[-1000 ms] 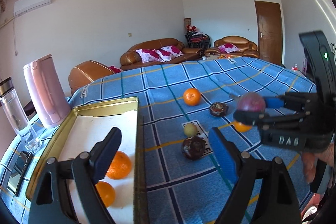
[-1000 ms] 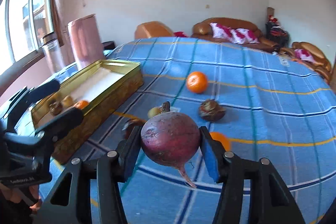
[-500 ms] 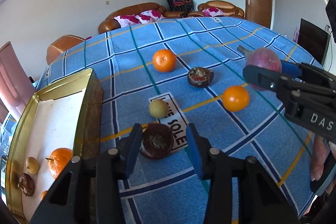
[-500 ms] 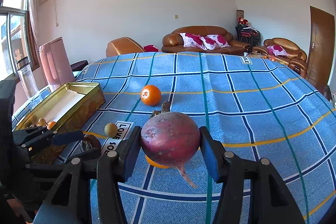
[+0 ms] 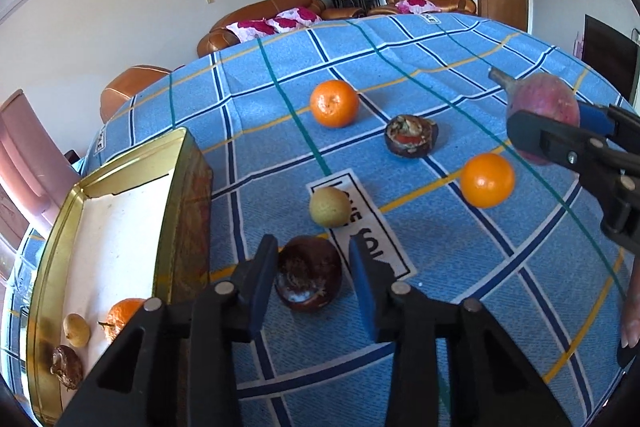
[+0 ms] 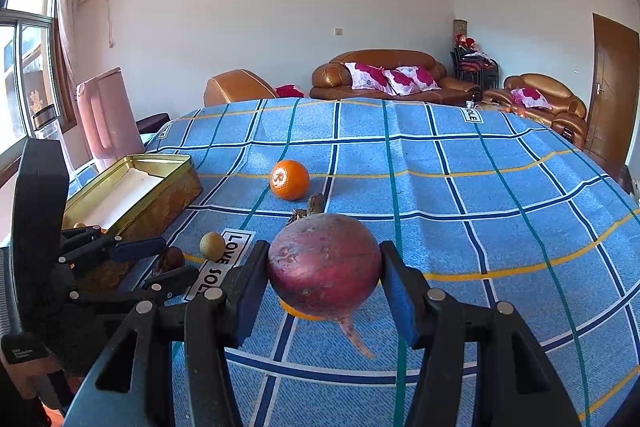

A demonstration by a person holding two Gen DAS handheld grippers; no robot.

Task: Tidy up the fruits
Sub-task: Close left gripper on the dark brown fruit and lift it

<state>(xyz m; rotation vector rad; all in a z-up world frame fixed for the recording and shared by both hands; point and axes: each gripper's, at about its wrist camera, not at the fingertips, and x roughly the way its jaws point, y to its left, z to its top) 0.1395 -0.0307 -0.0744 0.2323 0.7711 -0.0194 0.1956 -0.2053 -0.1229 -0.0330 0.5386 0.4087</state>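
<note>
Two grippers were in play over the blue checked tablecloth (image 5: 440,307). Left of the left gripper (image 5: 312,281) stood the gold tin (image 5: 184,195), lid off, holding a tangerine (image 5: 120,319), a small yellowish fruit (image 5: 76,329) and a dark shrivelled fruit (image 5: 66,367) at its near end. Left gripper jaws were closing; a dark brown mangosteen-like fruit (image 5: 309,277) sat on the cloth directly between them. The left pad looked to be at its skin, and a sliver of gap showed at the right pad, so no firm grip yet, as far as I could judge. Fruit roundish, no long axis to align with.

Just ahead of these fingers lay a pale yellow-green fruit (image 5: 330,206) on a printed label (image 5: 372,227); farther ahead, an orange (image 5: 334,103) and a second dark fruit (image 5: 411,135); ahead and right, another orange (image 5: 486,179).

Right gripper (image 6: 325,279) held, partly open, a reddish-purple beetroot-like bulb (image 6: 325,263), clear of the cloth, root tip down.

Judgement: the tin lay beside the left gripper, so the left hand was nearer for the drop; the right had to cross over.
</note>
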